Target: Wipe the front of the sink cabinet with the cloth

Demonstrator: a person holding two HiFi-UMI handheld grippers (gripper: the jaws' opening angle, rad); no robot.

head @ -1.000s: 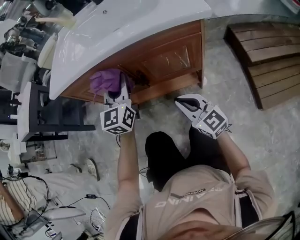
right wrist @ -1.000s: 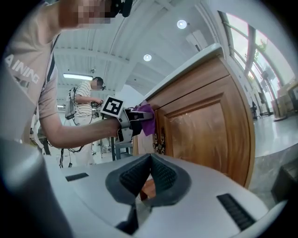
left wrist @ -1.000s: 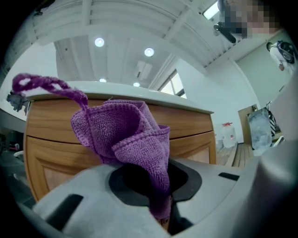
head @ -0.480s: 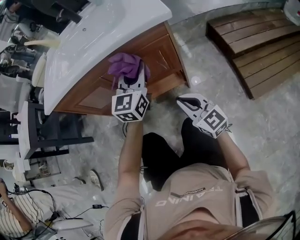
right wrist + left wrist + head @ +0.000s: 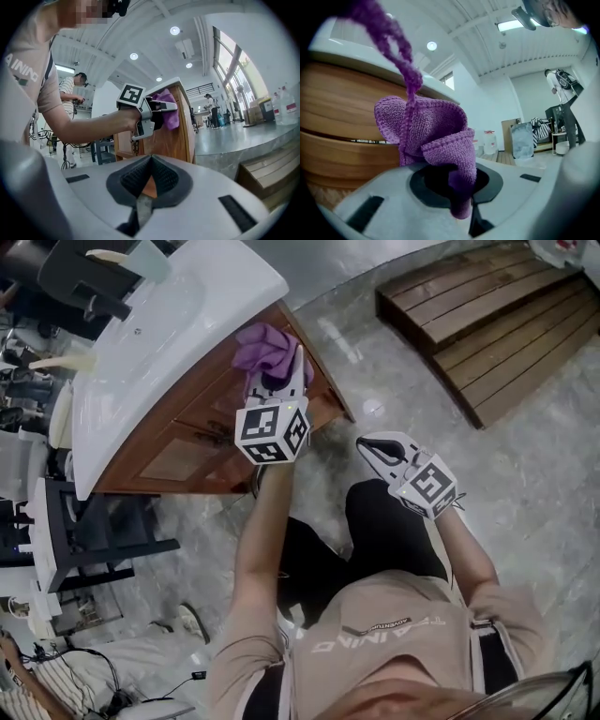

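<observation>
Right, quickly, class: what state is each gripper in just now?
Left gripper: closed, holding the purple cloth.
Right gripper: closed, nothing between its fingers.

We're in a big open hall, more workshop or test space than home. The sink cabinet stands on its own on a grey stone floor, with a slatted wooden platform close by and loose cables trailing across the ground. Up top there's a white panelled ceiling with round lights. Tall windows run down one side, a person in a striped shirt stands in the background, and big water bottles sit off to the side.
</observation>
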